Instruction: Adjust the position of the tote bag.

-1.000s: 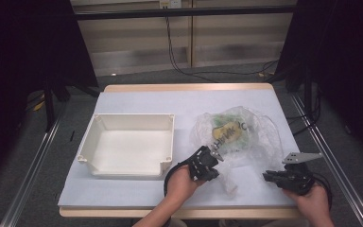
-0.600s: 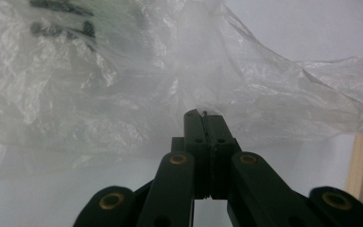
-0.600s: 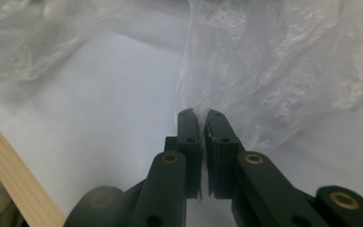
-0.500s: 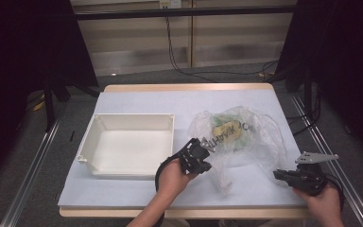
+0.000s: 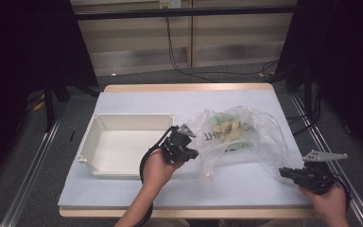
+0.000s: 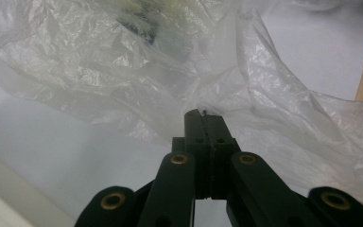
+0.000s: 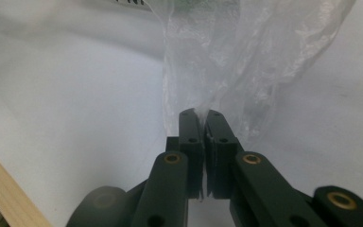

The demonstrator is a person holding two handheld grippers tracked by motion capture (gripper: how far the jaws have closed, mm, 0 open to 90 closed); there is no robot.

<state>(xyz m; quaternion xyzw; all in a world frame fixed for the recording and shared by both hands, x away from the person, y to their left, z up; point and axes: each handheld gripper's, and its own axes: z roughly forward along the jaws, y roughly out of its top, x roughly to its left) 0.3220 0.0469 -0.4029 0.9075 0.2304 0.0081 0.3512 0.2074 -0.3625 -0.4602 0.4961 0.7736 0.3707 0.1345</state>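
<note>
In the left gripper view the two black jaws of the left gripper (image 6: 203,115) stand pressed together, a fold of the clear plastic bag (image 6: 123,71) pinched between their tips. The crinkled film fans up and away from that pinch. In the right gripper view the jaws of the right gripper (image 7: 200,115) are likewise clamped on a thin, stretched strip of the same bag (image 7: 208,61), which rises straight from their tips; they have just closed the last bit onto it.

From the high view, the left gripper (image 5: 189,146) sits at the bag's (image 5: 260,137) left edge, just beside the right wall of the white tray (image 5: 92,142), with the left hand (image 5: 158,165) below it. The right gripper (image 5: 286,172) is near the table's front right corner, held by the right hand (image 5: 328,198), and the film stretches from it up toward the bag's body. The bag lies on the pale blue table (image 5: 137,101), right of the tray, spread between the two grippers. Inside it are yellowish and green contents (image 5: 229,126) and dark lettering, too blurred to read.
</note>
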